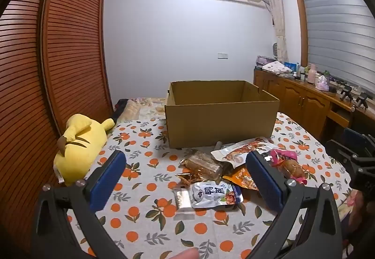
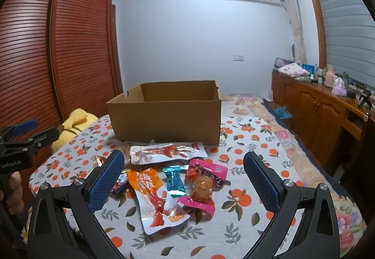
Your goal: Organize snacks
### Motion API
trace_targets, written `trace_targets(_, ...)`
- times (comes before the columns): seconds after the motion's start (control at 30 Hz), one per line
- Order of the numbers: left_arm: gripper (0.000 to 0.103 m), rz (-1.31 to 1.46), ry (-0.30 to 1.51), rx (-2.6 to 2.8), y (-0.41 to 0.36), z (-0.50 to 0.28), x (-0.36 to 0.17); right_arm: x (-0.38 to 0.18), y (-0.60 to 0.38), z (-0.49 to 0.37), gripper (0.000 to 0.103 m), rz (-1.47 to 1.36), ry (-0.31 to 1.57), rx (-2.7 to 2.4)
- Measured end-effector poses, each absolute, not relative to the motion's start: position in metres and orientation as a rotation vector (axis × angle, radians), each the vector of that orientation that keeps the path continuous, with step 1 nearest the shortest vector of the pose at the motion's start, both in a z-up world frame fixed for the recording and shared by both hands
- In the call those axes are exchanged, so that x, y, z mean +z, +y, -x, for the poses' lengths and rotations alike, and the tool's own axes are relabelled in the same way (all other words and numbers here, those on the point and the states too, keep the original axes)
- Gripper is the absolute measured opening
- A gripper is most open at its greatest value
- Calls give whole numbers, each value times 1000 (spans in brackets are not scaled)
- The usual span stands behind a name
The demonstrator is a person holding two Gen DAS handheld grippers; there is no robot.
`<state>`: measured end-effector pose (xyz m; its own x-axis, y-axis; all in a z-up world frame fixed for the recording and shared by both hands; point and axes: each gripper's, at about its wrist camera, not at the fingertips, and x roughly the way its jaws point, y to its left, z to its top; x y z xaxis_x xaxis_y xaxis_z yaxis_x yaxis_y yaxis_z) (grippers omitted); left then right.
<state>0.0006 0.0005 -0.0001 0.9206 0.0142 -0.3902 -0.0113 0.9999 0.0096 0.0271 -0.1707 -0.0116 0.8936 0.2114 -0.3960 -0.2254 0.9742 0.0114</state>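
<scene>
The left gripper point(image 1: 185, 177) is wide open. Its two blue pads point(image 1: 107, 179) are far apart and hold nothing. It hangs over the bed cover point(image 1: 140, 212), which has orange fruits on it. Between the pads, lower down on the cover, lies a white and blue snack pack point(image 1: 215, 193). Nothing touches the pads.

The right gripper point(image 2: 184, 177) is wide open too. It holds nothing. In front of it lies a little heap of snacks: an orange pack point(image 2: 150, 186), a small teal pack point(image 2: 174, 180), a pink pack point(image 2: 204, 181) and a long white pack point(image 2: 166, 152) with red food on it. They all lie on the cover, near the grippers.

Behind the snacks, farther away, stands a brown cardboard box point(image 2: 166, 116) with its top open. The long white pack lies just in front of it. A yellow soft toy point(image 1: 79, 146) lies at the far left of the bed.
</scene>
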Motion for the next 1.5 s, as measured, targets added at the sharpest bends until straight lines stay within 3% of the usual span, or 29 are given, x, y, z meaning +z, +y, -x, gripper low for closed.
trace_targets(1.5,103,-2,391,5,6,7,-4,-9,-173,-24,103,47,395,219)
